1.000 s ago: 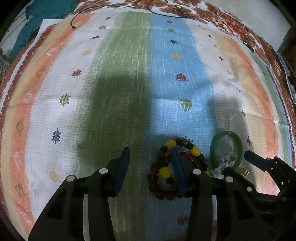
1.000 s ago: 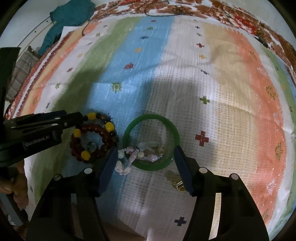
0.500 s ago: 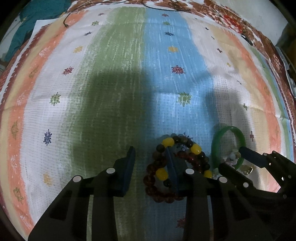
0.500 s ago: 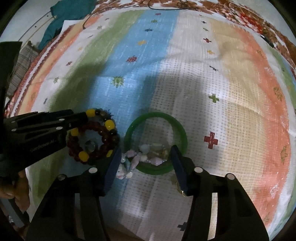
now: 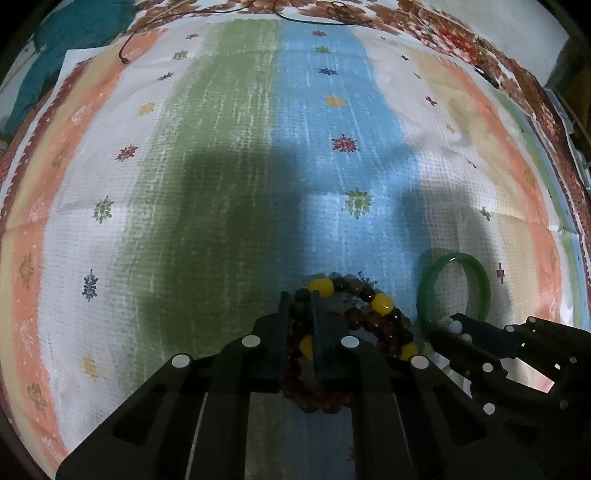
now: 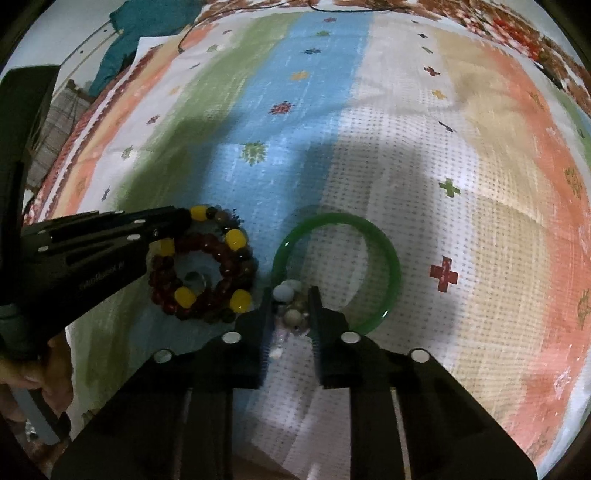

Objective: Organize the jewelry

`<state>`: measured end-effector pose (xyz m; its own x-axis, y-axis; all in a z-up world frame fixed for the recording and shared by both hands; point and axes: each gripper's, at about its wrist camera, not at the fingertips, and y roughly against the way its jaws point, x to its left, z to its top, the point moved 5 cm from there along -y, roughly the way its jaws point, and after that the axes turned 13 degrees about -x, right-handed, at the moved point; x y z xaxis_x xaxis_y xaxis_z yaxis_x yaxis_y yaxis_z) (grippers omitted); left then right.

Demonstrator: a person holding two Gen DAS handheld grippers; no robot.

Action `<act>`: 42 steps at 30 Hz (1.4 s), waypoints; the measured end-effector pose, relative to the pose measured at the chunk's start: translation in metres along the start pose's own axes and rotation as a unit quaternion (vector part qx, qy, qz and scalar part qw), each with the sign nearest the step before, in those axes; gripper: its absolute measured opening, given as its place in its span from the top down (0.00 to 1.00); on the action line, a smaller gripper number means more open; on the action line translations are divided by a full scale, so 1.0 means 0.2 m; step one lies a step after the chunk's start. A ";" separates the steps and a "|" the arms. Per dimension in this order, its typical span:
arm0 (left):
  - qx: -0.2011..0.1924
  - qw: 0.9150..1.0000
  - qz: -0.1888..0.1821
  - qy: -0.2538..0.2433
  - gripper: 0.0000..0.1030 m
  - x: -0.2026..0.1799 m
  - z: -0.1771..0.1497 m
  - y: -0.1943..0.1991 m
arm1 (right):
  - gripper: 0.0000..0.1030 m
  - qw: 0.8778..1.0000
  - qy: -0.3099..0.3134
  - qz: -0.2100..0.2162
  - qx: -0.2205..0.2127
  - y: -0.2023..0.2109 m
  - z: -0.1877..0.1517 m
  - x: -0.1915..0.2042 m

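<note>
A bracelet of dark red and yellow beads [image 5: 364, 314] [image 6: 207, 273] lies on the striped cloth. My left gripper [image 5: 300, 295] is shut on its left edge; it also shows in the right wrist view [image 6: 181, 218]. A green bangle [image 6: 336, 269] [image 5: 456, 291] lies to the right of it. A pale stone bead bracelet [image 6: 290, 306] lies across the bangle's near rim. My right gripper [image 6: 290, 291] is shut on those pale beads; it also shows in the left wrist view [image 5: 458, 325].
The striped cloth [image 5: 229, 155] covers the surface, over a floral cloth [image 5: 443, 29] at the far edge. A thin black cord [image 5: 125, 59] lies at the far left. A teal cloth [image 6: 122, 40] lies beyond the left corner.
Both grippers have closed from open. The left one now pinches the red and yellow bead bracelet, the right one the pale bead bracelet. Both moved slightly forward.
</note>
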<state>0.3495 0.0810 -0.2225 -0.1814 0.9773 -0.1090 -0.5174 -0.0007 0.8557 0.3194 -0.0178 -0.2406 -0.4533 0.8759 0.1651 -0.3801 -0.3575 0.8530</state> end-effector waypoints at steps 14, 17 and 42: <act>-0.017 1.000 -0.001 -0.004 0.91 -0.01 0.03 0.11 | 0.85 0.999 0.004 -0.021 -0.031 0.12 0.03 -0.01; -0.020 1.000 -0.001 -0.004 0.91 -0.02 0.03 0.12 | 0.85 0.999 0.004 -0.025 -0.035 0.14 0.03 -0.01; -0.071 0.997 -0.026 -0.020 0.91 -0.17 0.02 0.48 | 0.85 0.995 0.000 -0.058 -0.080 0.40 -0.01 -0.06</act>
<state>0.3099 0.0491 -0.1342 -0.1184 0.9846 -0.1287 -0.6386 0.0237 0.7691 0.2929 -0.0579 -0.1746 -0.3991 0.9143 0.0692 -0.5531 -0.3003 0.7771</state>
